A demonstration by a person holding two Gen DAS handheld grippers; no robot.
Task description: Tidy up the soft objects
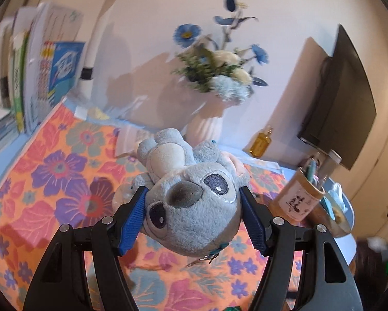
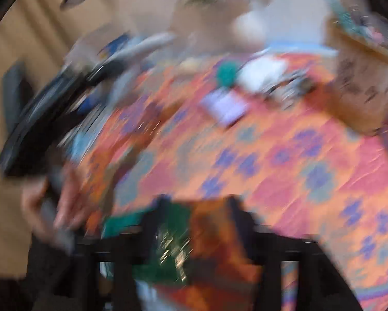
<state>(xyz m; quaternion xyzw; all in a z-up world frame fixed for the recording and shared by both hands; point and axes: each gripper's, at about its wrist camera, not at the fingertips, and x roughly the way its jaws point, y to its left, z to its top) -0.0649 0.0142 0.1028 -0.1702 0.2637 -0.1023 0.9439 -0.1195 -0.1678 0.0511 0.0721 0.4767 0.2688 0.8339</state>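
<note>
A grey-blue plush toy (image 1: 191, 194) with big dark eyes lies head toward me over the flowered orange tablecloth (image 1: 64, 171). My left gripper (image 1: 192, 199) is shut on the plush toy's head, its blue pads (image 1: 133, 217) pressing both sides. The right wrist view is badly motion-blurred. My right gripper (image 2: 197, 207) seems shut on an orange and green soft object (image 2: 194, 241), held above the tablecloth (image 2: 284, 160). The other gripper and a hand (image 2: 51, 207) show as a blur at the left.
A white vase of blue and white flowers (image 1: 219, 77) stands behind the plush. Books (image 1: 38, 77) lean at the far left. An amber bottle (image 1: 261, 142), a wooden pen holder (image 1: 300, 197) and a dark monitor (image 1: 341, 98) are at the right. Small blurred items (image 2: 227, 103) lie on the cloth.
</note>
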